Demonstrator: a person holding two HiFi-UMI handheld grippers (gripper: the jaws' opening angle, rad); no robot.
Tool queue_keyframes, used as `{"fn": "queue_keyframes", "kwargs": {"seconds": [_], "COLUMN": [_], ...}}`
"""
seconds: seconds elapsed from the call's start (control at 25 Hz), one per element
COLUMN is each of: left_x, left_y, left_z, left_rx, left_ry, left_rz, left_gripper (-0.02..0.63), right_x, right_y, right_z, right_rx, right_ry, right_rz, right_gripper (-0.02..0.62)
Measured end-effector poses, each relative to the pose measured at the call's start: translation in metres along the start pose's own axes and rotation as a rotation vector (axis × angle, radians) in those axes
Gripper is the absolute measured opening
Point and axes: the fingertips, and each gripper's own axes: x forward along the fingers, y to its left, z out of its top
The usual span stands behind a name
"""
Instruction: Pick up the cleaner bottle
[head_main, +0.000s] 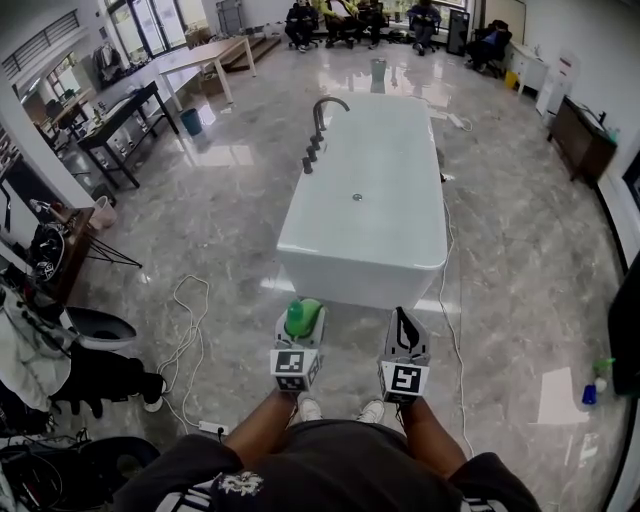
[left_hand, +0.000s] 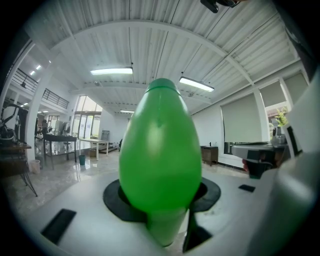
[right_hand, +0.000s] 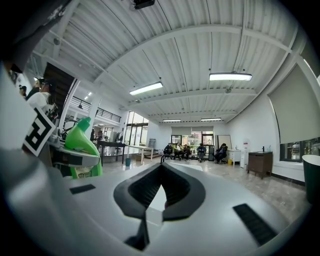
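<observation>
Gripping green cleaner bottle (left_hand: 160, 160) in left gripper (head_main: 300, 328) fingers, right gripper (right_hand: 161, 169) fingers closed together, holding nothing

Glossy green plastic cleaner bottle (left_hand: 160, 165); glossy white bathtub (head_main: 370, 200) on polished marble-look floor (head_main: 520, 250).

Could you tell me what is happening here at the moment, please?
A person stands on a shiny floor facing a white tub, with a claw in each hand. The left claw is closed on a green bottle and holds it off the floor, in front of the person. The right claw is beside it, shut and empty. So the bottle is already picked up.
</observation>
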Motion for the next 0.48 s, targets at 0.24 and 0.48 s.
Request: {"fn": "queue_keyframes", "kwargs": {"seconds": [0.24, 0.48], "left_x": [-0.002, 0.002], "left_y": [0.009, 0.021], "left_z": [-0.002, -0.005], "left_rx": [-0.009, -0.021], "left_ry": [-0.002, -0.002], "left_rz": [-0.016, -0.017], "left_gripper": [0.181, 0.181], "right_x": [0.004, 0.014], "right_y": [0.008, 0.015], "right_z": [-0.003, -0.005], "right_rx": [-0.009, -0.023], "right_ry": [0.02, 0.016], "right_rz": [-0.01, -0.013], "right_gripper": [0.015, 0.015]}}
